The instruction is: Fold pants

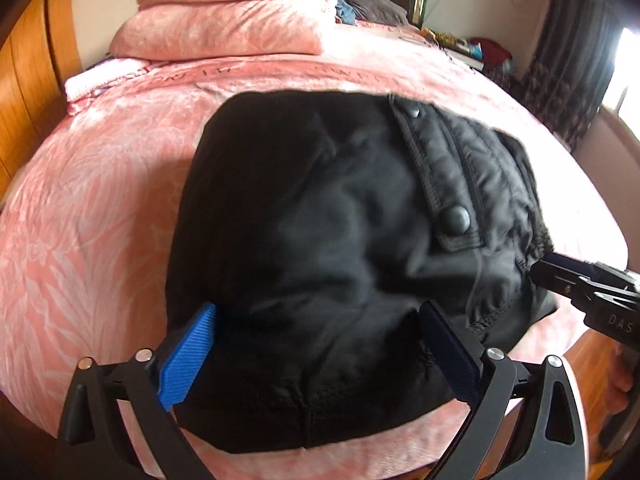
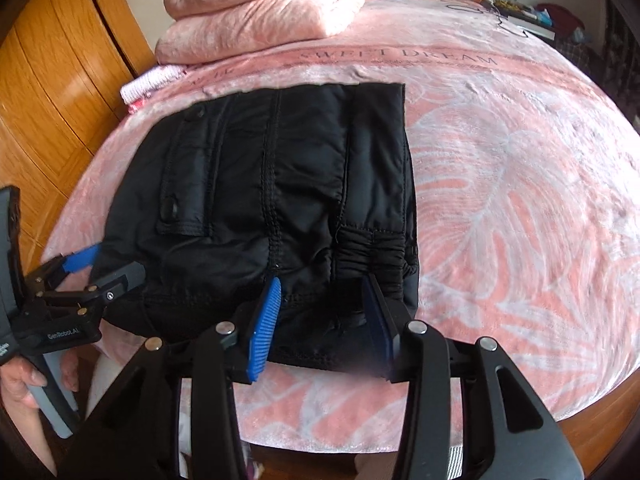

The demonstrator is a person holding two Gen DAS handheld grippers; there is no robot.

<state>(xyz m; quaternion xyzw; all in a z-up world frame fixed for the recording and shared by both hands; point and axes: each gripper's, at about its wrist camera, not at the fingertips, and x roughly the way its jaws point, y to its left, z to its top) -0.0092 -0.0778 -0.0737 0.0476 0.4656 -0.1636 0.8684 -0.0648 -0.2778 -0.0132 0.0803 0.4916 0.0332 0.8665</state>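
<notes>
Black pants (image 2: 280, 184) lie folded on the pink bed (image 2: 500, 200), near its front edge. Left gripper (image 1: 316, 356) jaws wide apart, straddling the pants' near hem. Right gripper (image 2: 324, 324) jaws part-open over the gathered waistband, nothing pinched. Only the right view shows "SWEET DREAM" lettering (image 2: 400, 58) past the pants; left view shows their snap button (image 1: 458, 218) up close.

This was a bedroom in a home. A bed (image 2: 500, 152) filled the view, spread with a pink leaf-patterned blanket (image 2: 520, 216) printed "SWEET DREAM". Toward eleven o'clock lay a folded pink quilt (image 2: 256, 4), and wooden wardrobe doors (image 2: 60, 64) stood at nine o'clock. At one o'clock what seemed a cluttered bedside shelf (image 2: 532, 20) showed, too small to be sure.
</notes>
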